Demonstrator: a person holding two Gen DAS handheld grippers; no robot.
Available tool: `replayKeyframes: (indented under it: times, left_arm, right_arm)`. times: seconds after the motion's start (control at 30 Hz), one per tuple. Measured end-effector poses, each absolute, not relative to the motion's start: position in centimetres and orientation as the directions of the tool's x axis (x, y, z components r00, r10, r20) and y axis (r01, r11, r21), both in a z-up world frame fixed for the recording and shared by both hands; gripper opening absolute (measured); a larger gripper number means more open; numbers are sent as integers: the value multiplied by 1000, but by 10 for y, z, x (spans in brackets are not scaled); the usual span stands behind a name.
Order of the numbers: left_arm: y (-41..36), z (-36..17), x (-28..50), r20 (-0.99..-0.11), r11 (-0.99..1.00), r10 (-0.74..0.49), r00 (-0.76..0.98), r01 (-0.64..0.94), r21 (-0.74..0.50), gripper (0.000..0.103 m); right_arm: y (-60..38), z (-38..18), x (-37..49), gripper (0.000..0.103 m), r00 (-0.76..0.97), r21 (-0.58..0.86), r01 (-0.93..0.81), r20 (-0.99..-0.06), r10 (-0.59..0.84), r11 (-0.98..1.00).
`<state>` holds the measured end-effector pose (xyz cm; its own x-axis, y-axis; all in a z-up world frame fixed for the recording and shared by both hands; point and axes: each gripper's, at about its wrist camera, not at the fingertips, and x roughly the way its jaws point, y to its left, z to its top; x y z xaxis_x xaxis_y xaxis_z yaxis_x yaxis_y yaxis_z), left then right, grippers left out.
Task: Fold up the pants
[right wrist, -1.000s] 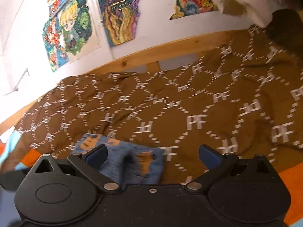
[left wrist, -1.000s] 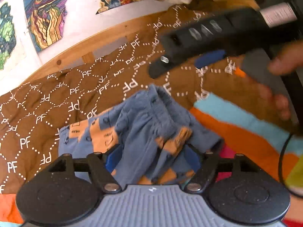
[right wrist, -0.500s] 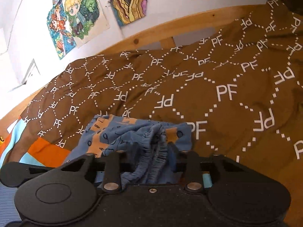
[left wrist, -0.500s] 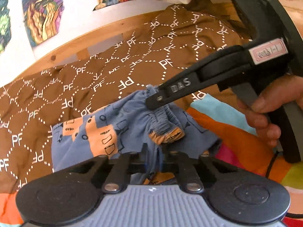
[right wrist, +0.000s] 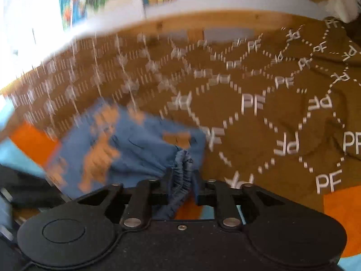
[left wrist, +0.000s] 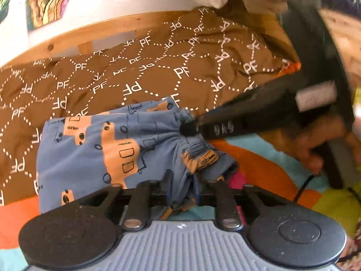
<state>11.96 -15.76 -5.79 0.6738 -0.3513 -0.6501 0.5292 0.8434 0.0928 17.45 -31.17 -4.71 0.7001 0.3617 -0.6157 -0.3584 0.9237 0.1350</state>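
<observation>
Since a second ago, both of your grippers have gone from standing wide over the pants [left wrist: 94, 149] to pinching them; the garment, then a loose heap, is now pulled out flatter and its printed blue-and-orange panel faces up.

Left gripper [left wrist: 182, 186]: jaws narrow, with a gathered fold of blue cloth between the fingers. They closed hard and have just been opening a little again; cloth is bunched between the pads, which appear to press on it.

Right gripper [right wrist: 182, 186]: jaws narrow, clamped on the ruched elastic waistband; no visible gap between pads and fabric. In the left wrist view its black fingertips meet the pants at the bunched waist edge, on the right side of the garment, and your hand [left wrist: 315, 149] on its handle is blurred.

The pants lie on the brown quilt [left wrist: 158, 72] printed with "PF", at its near edge, where it meets an orange and turquoise cover [left wrist: 259, 158]. Beyond the quilt run a wooden bed rail [left wrist: 94, 33] and a white wall with colourful posters [left wrist: 42, 2]. The right wrist view is motion-blurred on its left half.
</observation>
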Motion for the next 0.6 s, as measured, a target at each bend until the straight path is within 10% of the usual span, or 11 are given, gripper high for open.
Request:
replayKeyframes:
  times: [0.07,0.17,0.6]
  left_arm:
    - [-147,-49,114,-644,843,-393,656,536,31,65]
    - [-125,-38,106,-628,863,-397,669,506,-7,65]
    - [-32,-61,125,-713,992,-122,690,91,-82,70]
  right_arm:
    - [-310,-47,172,35,714,99,-357,-612,340,929]
    - [-308,-36,164,80,758,-10,-329,-599,258,944]
    - [-282,-39,144,102,726,-243,-506,-637,257,827]
